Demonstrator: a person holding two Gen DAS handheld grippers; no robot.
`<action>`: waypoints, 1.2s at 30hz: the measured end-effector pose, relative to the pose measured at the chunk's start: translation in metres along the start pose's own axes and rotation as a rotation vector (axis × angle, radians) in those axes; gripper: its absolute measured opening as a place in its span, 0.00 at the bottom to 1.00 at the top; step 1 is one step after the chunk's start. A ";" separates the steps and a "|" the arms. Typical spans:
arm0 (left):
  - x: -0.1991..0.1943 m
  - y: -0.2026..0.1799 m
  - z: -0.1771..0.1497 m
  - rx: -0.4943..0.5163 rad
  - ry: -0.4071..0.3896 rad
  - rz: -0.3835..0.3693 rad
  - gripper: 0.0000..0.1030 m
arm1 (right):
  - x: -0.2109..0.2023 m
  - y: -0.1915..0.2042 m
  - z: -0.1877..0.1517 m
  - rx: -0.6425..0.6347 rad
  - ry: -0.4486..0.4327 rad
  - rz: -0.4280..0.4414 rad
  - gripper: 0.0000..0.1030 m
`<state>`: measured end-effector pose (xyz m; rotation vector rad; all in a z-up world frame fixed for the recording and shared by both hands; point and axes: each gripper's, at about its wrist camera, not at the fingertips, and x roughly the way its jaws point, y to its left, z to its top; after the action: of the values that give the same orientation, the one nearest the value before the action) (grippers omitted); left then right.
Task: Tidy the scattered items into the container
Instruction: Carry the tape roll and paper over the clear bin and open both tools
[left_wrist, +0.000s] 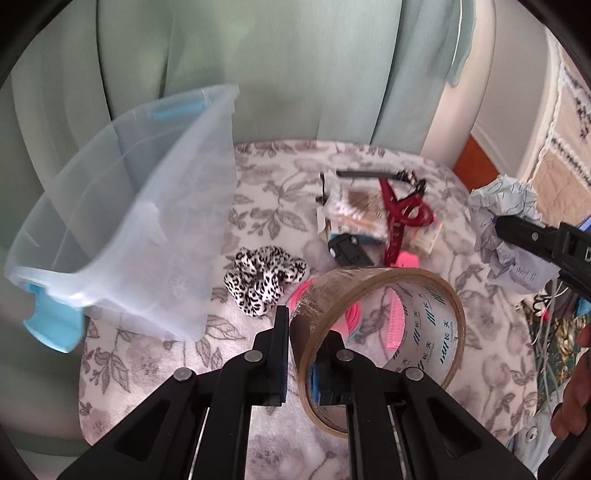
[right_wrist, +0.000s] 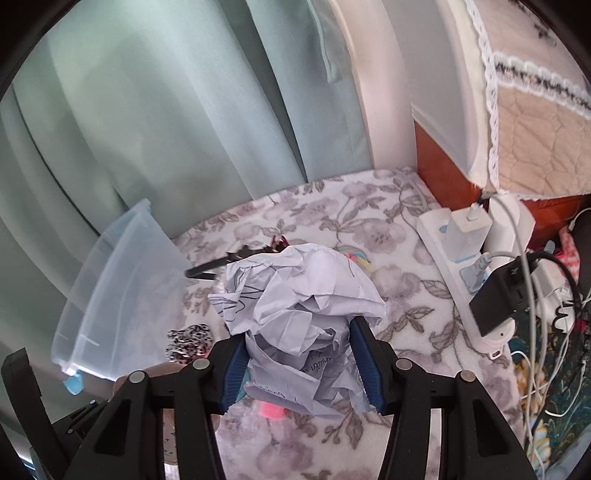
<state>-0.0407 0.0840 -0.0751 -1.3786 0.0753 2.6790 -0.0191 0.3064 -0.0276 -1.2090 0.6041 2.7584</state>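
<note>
Two grippers are in view, each gripping one item above a floral-patterned cloth surface (left_wrist: 266, 177). The left gripper (left_wrist: 306, 332) is clamped on the wall of a clear packing-tape roll (left_wrist: 380, 332): one finger lies outside the ring, the other inside it, and the roll is clear of the cloth. The right gripper (right_wrist: 295, 354) holds a crumpled paper ball (right_wrist: 299, 306) between its blue pads (right_wrist: 232, 373), both pads pressing into the paper.

The translucent plastic storage bin (left_wrist: 122, 214) with blue handles stands at the left of the cloth, before a pale green curtain (left_wrist: 258, 66). No contents can be made out through its walls in either view.

The left wrist view alone shows the scattered items in full: a black-and-white leopard-print scrunchie (left_wrist: 262, 284) just beside the bin, pink items (left_wrist: 399, 321) seen through and behind the tape roll, and farther back a pile comprising a dark red hair claw (left_wrist: 402, 218), a clear packet (left_wrist: 354, 214) and a small black object (left_wrist: 347, 251). It also shows the right gripper with its paper at the right edge, well apart from the bin.

The right wrist view alone shows a white power strip (right_wrist: 461, 258) at the right edge of the cloth, carrying a white charger (right_wrist: 465, 225) and a black adapter (right_wrist: 498, 295), with tangled cables (right_wrist: 535, 369) beside it. Here the paper hides most of the pile, and only part of the scrunchie shows.
</note>
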 end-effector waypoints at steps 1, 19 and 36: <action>-0.008 0.002 0.001 -0.004 -0.016 -0.006 0.09 | -0.006 0.005 -0.001 -0.007 -0.010 0.005 0.55; -0.096 0.105 0.036 -0.199 -0.256 0.075 0.09 | -0.054 0.145 0.009 -0.212 -0.100 0.186 0.55; -0.078 0.215 0.052 -0.344 -0.246 0.194 0.09 | 0.002 0.272 -0.004 -0.395 0.021 0.277 0.56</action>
<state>-0.0672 -0.1305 0.0156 -1.1553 -0.3040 3.1168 -0.0774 0.0545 0.0571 -1.3105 0.2460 3.2137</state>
